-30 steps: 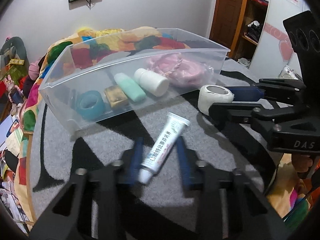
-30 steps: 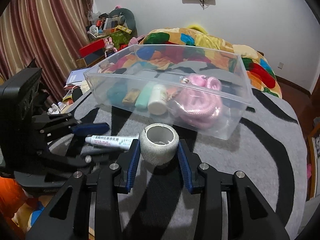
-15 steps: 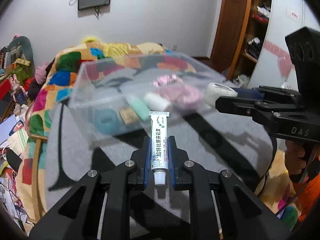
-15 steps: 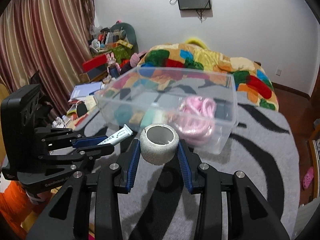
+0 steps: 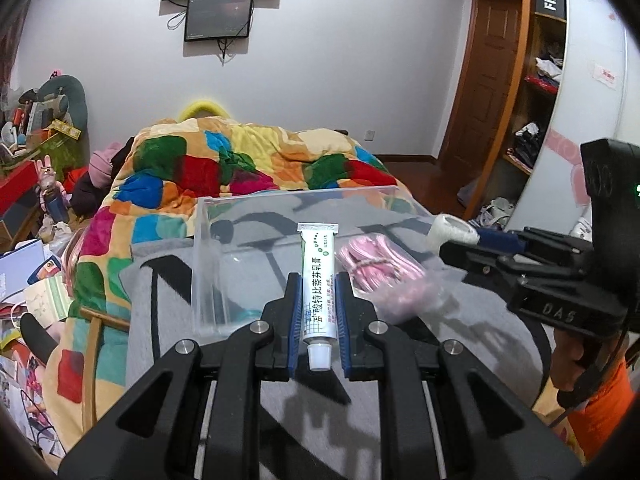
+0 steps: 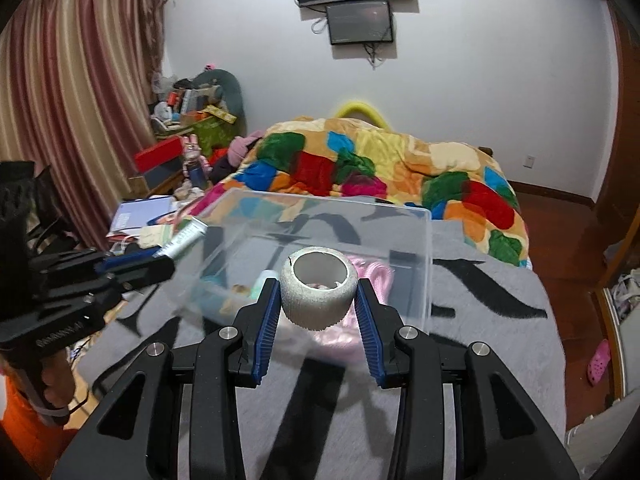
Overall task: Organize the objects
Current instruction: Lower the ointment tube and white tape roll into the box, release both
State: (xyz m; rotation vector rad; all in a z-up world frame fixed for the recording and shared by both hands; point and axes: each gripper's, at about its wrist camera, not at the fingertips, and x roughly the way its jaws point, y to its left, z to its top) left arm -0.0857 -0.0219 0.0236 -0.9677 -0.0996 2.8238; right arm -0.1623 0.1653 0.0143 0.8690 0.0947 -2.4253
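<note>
My left gripper (image 5: 316, 300) is shut on a white ointment tube (image 5: 317, 280), cap end toward the camera, held above the near edge of the clear plastic bin (image 5: 208, 256). My right gripper (image 6: 318, 300) is shut on a white bandage roll (image 6: 318, 294), also raised in front of the bin (image 6: 428, 264). The roll shows at the right of the left wrist view (image 5: 450, 234), and the tube at the left of the right wrist view (image 6: 182, 238). The bin holds a pink cord bundle (image 5: 378, 268) and small bottles (image 6: 258, 286).
The bin stands on a grey and black striped cloth (image 6: 480, 320). Behind it lies a bed with a patchwork quilt (image 5: 240, 168). Clutter and papers lie at the left (image 5: 36, 272); a wooden door and shelves stand at the right (image 5: 520, 100).
The left gripper closed on the tube and lifted it off the cloth. Both grippers rose with their objects, so the bin now sits lower and farther in each view.
</note>
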